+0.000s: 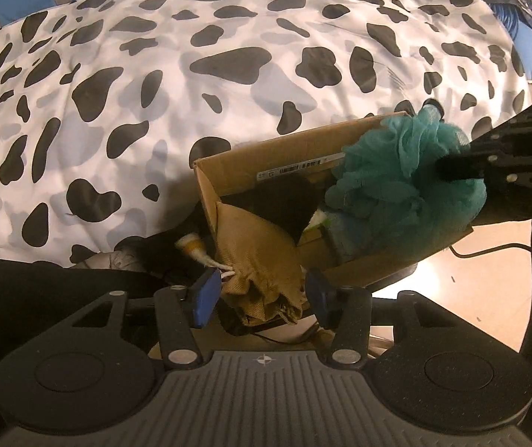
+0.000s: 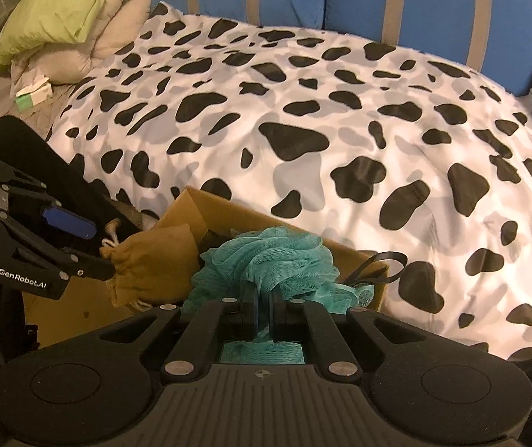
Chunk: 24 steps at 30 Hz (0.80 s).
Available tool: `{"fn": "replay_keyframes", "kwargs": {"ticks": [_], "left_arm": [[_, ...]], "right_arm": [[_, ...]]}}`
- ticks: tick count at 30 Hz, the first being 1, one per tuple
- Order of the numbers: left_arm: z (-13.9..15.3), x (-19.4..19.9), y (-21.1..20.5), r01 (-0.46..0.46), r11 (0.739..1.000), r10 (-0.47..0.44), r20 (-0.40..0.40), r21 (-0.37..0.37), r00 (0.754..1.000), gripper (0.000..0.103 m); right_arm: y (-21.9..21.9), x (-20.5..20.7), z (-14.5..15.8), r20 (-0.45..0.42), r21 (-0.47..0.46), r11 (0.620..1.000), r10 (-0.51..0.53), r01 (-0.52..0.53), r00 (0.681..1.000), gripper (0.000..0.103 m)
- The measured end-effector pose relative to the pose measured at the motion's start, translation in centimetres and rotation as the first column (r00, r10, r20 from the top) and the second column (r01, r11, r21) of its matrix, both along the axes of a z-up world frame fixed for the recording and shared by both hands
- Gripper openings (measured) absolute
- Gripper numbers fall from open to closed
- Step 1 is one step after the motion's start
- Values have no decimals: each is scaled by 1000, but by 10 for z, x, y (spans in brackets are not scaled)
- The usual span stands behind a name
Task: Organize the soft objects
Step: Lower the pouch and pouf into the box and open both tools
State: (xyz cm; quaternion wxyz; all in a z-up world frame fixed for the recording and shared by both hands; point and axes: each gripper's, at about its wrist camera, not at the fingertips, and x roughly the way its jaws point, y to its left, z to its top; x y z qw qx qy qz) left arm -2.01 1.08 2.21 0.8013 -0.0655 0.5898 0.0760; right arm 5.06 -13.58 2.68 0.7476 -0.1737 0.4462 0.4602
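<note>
Right wrist view: right gripper is clamped narrow on the teal mesh loofah, which is held over the open cardboard box at the edge of the cow-print duvet. Left gripper is spread wide, fingers on either side of the gathered neck of the tan drawstring pouch, not closed on it; the pouch is draped over the near corner of the box. Step in hand is judged to be loading soft items into the box: the loofah is to be lowered and released, the pouch then pushed or dropped fully inside. Left wrist view alone shows a dark item and something pale green already inside the box, plus a barcode label on the inner wall. Right wrist view alone shows a black strap loop at the far box rim, and a green pillow and blue striped cushion beyond the duvet.
</note>
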Motion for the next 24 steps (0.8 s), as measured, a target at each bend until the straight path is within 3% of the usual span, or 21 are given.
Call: {"fn": "replay_keyframes", "kwargs": {"ticks": [6,7,9,11,12,13,18,24], "left_arm": [[-1,-1,6,-31,999,31,7,-29,999,49],[0,-1,8,-38,999,38,10,-35,999,49],[0,-1,10,-50,998,50,15,-45,999,50],[1,-2,12,-61,997,62,23,-54,998,63],[2,-3,13,-64,996,66,32,-57,997,72],[3,-3,13,-66,996,68,42,-61,997,73],[3,-3,12,-76,995,78,42,-58,996,76],[3,-3,13,-109,992,111,30,-68,993,82]], "right_arm": [[3,-1,-8,-53,-32,999,6,-8,999,9],[3,-1,-9,-58,-37,999,9,-11,998,15],[4,0,-9,-61,-37,999,4,-6,998,36],[2,2,-7,-66,-18,1000,-9,8,998,81],[1,2,-5,-63,-9,1000,-17,17,998,88],[0,3,-5,-66,-4,1000,-20,20,998,94],[4,3,-10,-68,-50,999,-19,16,997,102],[7,3,-15,-56,-101,994,-45,39,997,103]]}}
